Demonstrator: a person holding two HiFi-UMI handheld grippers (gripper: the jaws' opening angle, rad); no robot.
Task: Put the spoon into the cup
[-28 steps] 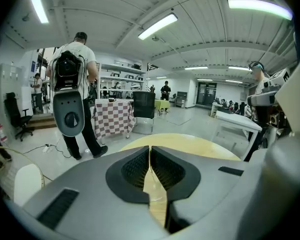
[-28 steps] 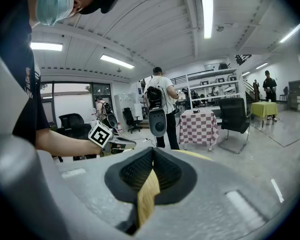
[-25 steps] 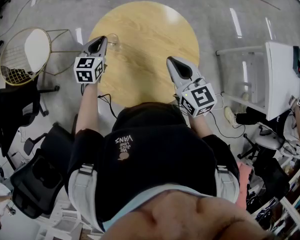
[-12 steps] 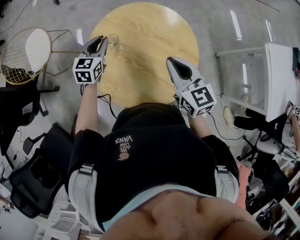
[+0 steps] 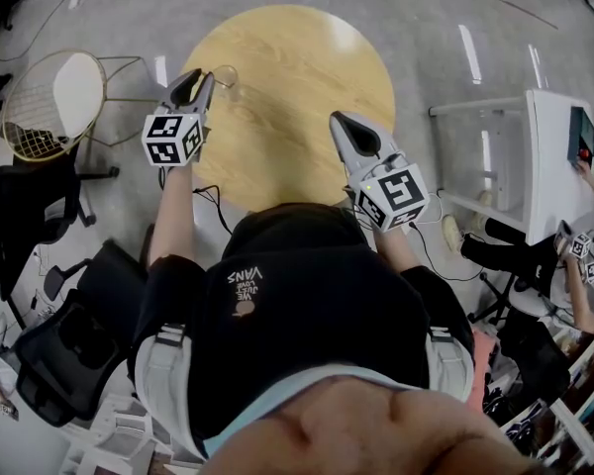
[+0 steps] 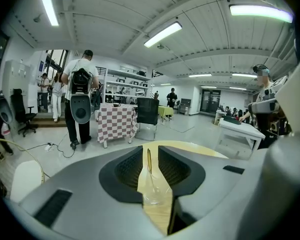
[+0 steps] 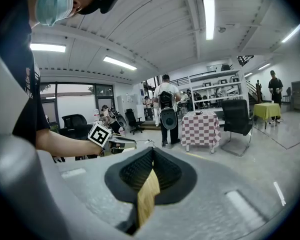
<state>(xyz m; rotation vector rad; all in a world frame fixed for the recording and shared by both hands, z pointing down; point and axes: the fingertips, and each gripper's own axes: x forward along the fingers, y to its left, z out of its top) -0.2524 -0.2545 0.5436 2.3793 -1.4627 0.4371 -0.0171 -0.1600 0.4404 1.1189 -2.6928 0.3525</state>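
A clear glass cup (image 5: pixel 224 77) stands near the left edge of the round wooden table (image 5: pixel 297 77). In the left gripper view the cup (image 6: pixel 154 190) sits just beyond the jaws, and a thin spoon (image 6: pixel 149 160) stands upright in it, showing through the narrow gap. My left gripper (image 5: pixel 196 75) hovers right beside the cup, its jaws a little apart and touching nothing (image 6: pixel 150 156). My right gripper (image 5: pixel 339 120) hangs over the table's near right part, shut and empty (image 7: pixel 151 156).
A wire chair with a white seat (image 5: pixel 54 102) stands left of the table. Black office chairs (image 5: pixel 30 206) are at the near left. A white desk (image 5: pixel 554 156) and a seated person are at the right. Cables trail on the floor.
The left gripper has drifted slightly left, away from the cup. The right gripper and the cup have stayed put.
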